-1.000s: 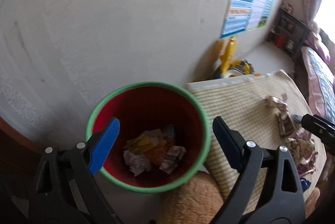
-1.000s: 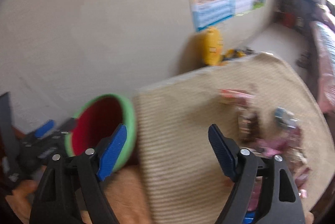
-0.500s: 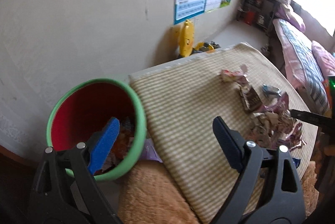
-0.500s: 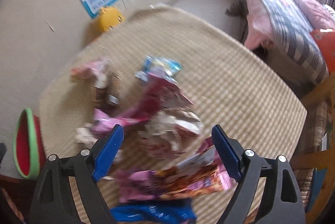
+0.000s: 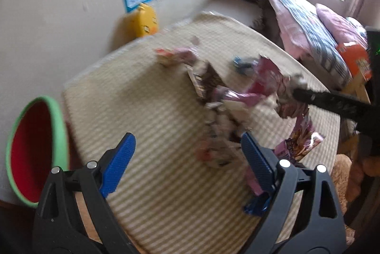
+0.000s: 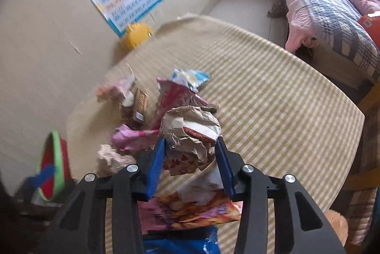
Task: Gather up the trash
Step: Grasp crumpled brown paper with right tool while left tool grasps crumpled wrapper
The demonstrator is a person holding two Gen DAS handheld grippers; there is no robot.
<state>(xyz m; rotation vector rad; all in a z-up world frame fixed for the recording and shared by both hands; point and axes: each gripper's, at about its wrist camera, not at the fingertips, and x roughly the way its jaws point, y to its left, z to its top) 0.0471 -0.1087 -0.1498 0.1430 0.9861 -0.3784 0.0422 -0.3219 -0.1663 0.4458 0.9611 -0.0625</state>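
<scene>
Two grippers work over a table covered in a beige striped cloth (image 6: 273, 97), where a heap of snack wrappers lies toward the wall-side edge. The right gripper (image 6: 190, 154) has just been closing, and its blue pads now press on a crumpled brown paper bag (image 6: 190, 128) from both sides; the wad bulges up above the fingertips. Only the right wrist view shows this grip clearly. In the left wrist view the same gripper appears merely as a dark bar coming in from the right edge, its tip buried in blurred pink and grey wrappers.

The left gripper (image 5: 187, 159) stands wide apart over the near part of the cloth with nothing between its pads (image 5: 117, 163); a pale crumpled wrapper (image 5: 216, 147) lies just beyond its right finger.

The right wrist view also resolves separate pieces: a brown chocolate-bar wrapper (image 6: 140, 106), a light blue packet (image 6: 190, 78) farthest from the camera, a magenta wrapper (image 6: 175, 94) behind the bag, and an orange-and-pink snack bag (image 6: 194, 208) under the fingers.

The red bin with a green rim (image 5: 35, 149) sits off the table's left edge, against the wall, seen in both views. A yellow toy (image 5: 142, 21) stands by the far corner.
</scene>
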